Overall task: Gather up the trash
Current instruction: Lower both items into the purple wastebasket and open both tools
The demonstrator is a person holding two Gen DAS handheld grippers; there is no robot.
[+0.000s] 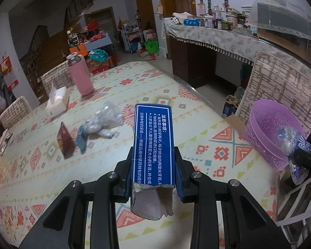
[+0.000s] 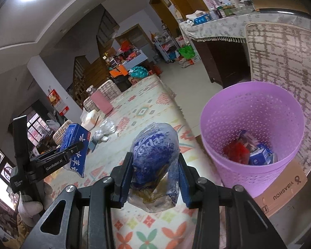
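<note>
Trash held in both claws, none dropped yet. Right claw (image 2: 155, 178) clamped on a crumpled blue-printed plastic wrapper (image 2: 155, 155), bulging up and forward from between the fingers. Purple perforated bin (image 2: 253, 172) stood just ahead and to the right of that claw, mouth open and tilted toward the camera, red and blue scraps already lying at its bottom. Bin rested on a cardboard piece (image 2: 284, 188) at the tabletop (image 2: 155, 112) edge. Wrapper not yet over the rim; judged to need a short carry rightward and forward before release.

Left claw (image 1: 153, 172) closed on a blue toothpaste box (image 1: 153, 143), long axis running straight ahead along the fingers, torn open end nearest the camera. From that claw, bin (image 1: 265, 132) lay well off to the right, beyond the right claw, so right hand judged nearer and likely first to unload. Left hand held level, pointing down the tabletop length; right tipped slightly downward.

More litter ahead-left of the left claw: clear crumpled plastic bag (image 1: 105, 118) and a dark red packet (image 1: 65, 143) on the tabletop.
</note>
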